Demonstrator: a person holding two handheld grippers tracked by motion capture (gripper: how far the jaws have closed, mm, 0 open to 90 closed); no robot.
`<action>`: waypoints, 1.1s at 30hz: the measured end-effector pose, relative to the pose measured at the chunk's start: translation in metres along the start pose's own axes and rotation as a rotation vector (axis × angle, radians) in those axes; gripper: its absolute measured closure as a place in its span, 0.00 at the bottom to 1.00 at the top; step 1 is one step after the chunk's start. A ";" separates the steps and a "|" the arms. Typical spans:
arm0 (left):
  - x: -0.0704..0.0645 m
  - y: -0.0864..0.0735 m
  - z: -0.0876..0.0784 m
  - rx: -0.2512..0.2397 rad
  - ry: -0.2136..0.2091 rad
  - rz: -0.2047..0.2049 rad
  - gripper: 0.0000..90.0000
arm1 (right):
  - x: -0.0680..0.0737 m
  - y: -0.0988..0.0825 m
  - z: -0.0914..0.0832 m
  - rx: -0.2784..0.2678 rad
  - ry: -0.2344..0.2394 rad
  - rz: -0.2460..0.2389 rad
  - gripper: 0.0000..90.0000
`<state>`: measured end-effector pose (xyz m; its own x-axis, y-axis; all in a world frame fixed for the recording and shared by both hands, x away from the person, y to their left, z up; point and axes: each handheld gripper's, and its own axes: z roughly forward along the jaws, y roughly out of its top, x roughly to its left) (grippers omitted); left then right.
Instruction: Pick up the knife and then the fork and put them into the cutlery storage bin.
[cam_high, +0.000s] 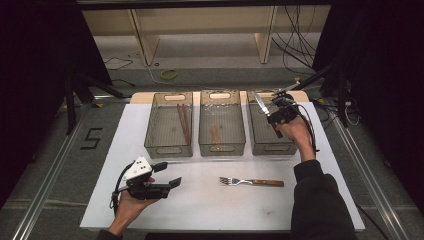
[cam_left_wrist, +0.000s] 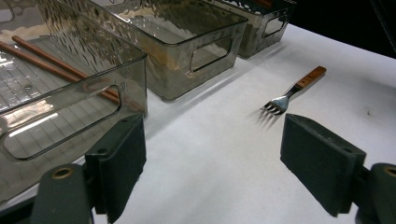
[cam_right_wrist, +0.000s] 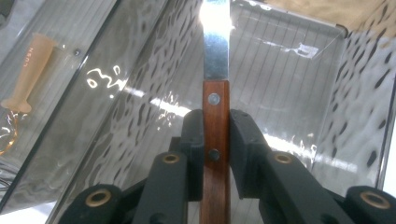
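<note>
White table (cam_high: 200, 210) has three clear bins in a row at the far side. Right gripper (cam_high: 276, 116) is clamped on a wooden-handled knife (cam_high: 262, 105), holding it over the right bin (cam_high: 260, 140). Left gripper (cam_high: 167, 175) sits near-left, jaws wide apart with nothing between them. A fork (cam_high: 251, 182) lies on the table nearer the person.

Knife (cam_high: 262, 104) in right tool (cam_high: 278, 116)

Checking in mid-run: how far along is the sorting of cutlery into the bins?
Done: chopsticks lie in the left bin, and a small utensil in the middle bin. In hand: the right hand-held gripper holds a knife over the right bin. Left: the fork on the table.
</note>
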<state>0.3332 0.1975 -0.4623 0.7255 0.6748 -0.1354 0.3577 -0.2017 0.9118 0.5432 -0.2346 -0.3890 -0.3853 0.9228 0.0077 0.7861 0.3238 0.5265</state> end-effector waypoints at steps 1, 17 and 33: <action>0.000 0.000 0.000 0.000 -0.001 -0.001 0.24 | 0.000 0.000 0.001 0.006 -0.001 -0.002 0.86; 0.000 0.000 0.000 0.001 0.000 -0.001 0.24 | 0.001 -0.004 0.010 0.034 0.004 0.001 0.86; 0.000 0.001 0.000 -0.005 0.000 -0.006 0.24 | 0.001 -0.009 0.018 0.065 0.011 0.008 0.86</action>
<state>0.3329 0.1973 -0.4616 0.7231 0.6763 -0.1408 0.3591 -0.1939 0.9130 0.5441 -0.2333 -0.4090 -0.3838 0.9232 0.0210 0.8185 0.3296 0.4705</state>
